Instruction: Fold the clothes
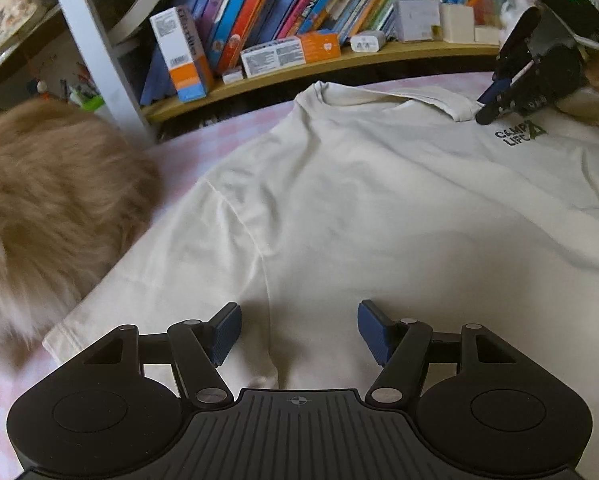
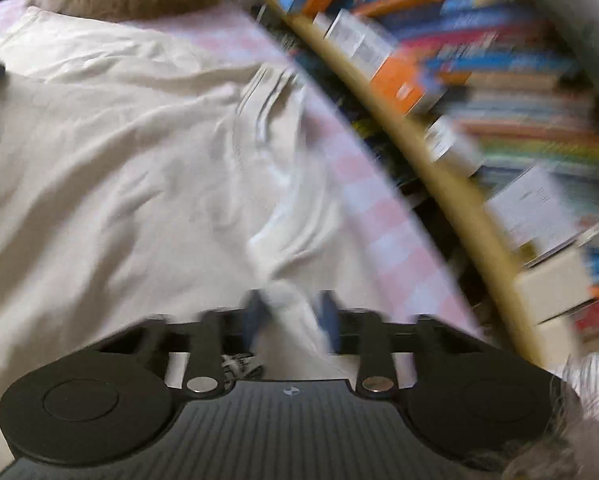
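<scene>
Closest to us, our left hand-held gripper (image 1: 299, 330) hangs over the lower body of the cream T-shirt (image 1: 339, 208) with its blue pads (image 1: 226, 332) spread wide and nothing between them, right above a soft ridge of fabric by the side seam. The tee lies front up on a pink-and-white checked sheet (image 1: 187, 148), probably a bed, collar pointing toward the bookshelf, with a small dark "CAMP LIFE" print (image 1: 520, 135) on the chest. Over on the other side, our right hand-held gripper (image 2: 289, 316) is pinched nearly closed on a bunch of the shirt's cloth up near the sleeve; that view is smeared with blur, so we can't say exactly how much it has. From the left camera we see it sitting just beside the folded-over sleeve hem (image 1: 459, 110). Our take: this thing is light, floppy cotton that will sag and wrinkle the second we lift it, so a shoulder seam or the bottom hem gives more to hold than the loose middle. Watch-outs: a fluffy tan furry thing (image 1: 47, 208), maybe a pet or a plush, can't tell, is pressed right against the near sleeve, so that sleeve may snag when folded. Further back, the wooden shelf (image 1: 339, 66) full of books (image 1: 283, 4) and little boxes (image 1: 181, 54) runs close along the far edge.
</scene>
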A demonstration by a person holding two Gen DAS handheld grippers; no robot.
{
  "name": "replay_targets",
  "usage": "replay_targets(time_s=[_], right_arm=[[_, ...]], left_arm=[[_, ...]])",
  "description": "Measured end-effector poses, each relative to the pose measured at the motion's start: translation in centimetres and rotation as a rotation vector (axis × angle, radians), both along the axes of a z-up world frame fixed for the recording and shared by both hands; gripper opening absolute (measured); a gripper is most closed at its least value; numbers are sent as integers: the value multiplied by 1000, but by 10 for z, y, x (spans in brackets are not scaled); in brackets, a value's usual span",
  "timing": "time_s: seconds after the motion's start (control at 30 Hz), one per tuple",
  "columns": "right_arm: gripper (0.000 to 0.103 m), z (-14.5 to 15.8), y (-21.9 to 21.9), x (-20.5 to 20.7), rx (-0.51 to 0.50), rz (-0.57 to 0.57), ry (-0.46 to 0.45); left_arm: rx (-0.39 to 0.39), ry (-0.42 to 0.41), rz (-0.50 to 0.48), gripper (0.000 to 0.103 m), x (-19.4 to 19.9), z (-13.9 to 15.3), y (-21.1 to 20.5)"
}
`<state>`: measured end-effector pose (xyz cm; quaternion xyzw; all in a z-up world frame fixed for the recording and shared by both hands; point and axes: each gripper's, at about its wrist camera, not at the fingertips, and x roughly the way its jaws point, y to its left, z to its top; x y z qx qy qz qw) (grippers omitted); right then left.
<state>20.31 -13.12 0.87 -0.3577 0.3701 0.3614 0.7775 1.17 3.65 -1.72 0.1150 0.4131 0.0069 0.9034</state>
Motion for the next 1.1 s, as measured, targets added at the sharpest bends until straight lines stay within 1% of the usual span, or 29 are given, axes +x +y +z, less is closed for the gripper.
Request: replay_targets(time_s=[0.03,0.07,0.1,0.13,0.17,0.2,0.23,0.27,0.33,0.47,0.5,0.57,0.63,0.7,0.77,0.8,0.83,0.87,0.9,0.93,0.97,1.0,1.03,1.1], right_arm=[[8,3,-3,7,13,0,38],[7,8,-7,17,26,-26,42],[7,13,-16,30,56,-103,2],[7,21,-29,49,115,-256,-84],[14,28,-42,67,172,-408,-167],[24,33,-56,79,208,-559,-232],[60,37,-69,91,242,-704,-294],[72,38,-77,93,264,-743,-302],[64,40,-92,82,332,-715,-269],[62,31,-118,44,304,-700,-210],[61,27,-130,33,286,-711,-189],[56,16,-155,12,248,-766,-139],[53,5,-180,-14,237,-828,-88],[52,-4,-203,-38,236,-879,-35],[48,-12,-215,-57,233,-916,-5],[47,-16,-219,-64,232,-933,4],[47,-16,-222,-71,254,-952,6],[45,-16,-225,-78,275,-970,8],[44,-16,-224,-83,289,-983,18],[43,-15,-223,-88,302,-995,27],[43,-14,-220,-94,310,-982,34],[43,-11,-218,-99,314,-974,22],[43,-9,-217,-105,317,-966,10],[47,-2,-221,-113,319,-975,-26]], left_arm=[[-11,1,7,66,-1,0,2],[-16,3,11,66,-1,0,3],[-15,4,14,66,0,0,3],[-9,7,15,66,1,1,3],[-4,9,15,66,2,1,3],[4,10,13,66,3,2,3],[11,10,11,66,4,3,3],[16,4,11,66,4,5,5],[26,-9,12,66,5,9,10],[20,-33,65,66,9,16,35],[17,-32,83,66,10,16,43],[19,-23,115,66,12,14,56],[13,-16,136,66,15,12,66],[0,-11,139,65,22,9,71],[-10,5,123,56,31,4,70],[-12,15,106,39,36,1,67],[-19,10,87,22,40,-2,65],[-16,13,74,14,46,-3,62],[10,18,64,2,53,-5,59],[39,20,57,0,60,-7,57],[78,16,63,0,67,-10,57],[111,12,70,0,74,-12,58],[117,12,87,0,81,-13,62],[131,9,99,0,90,-14,67]])
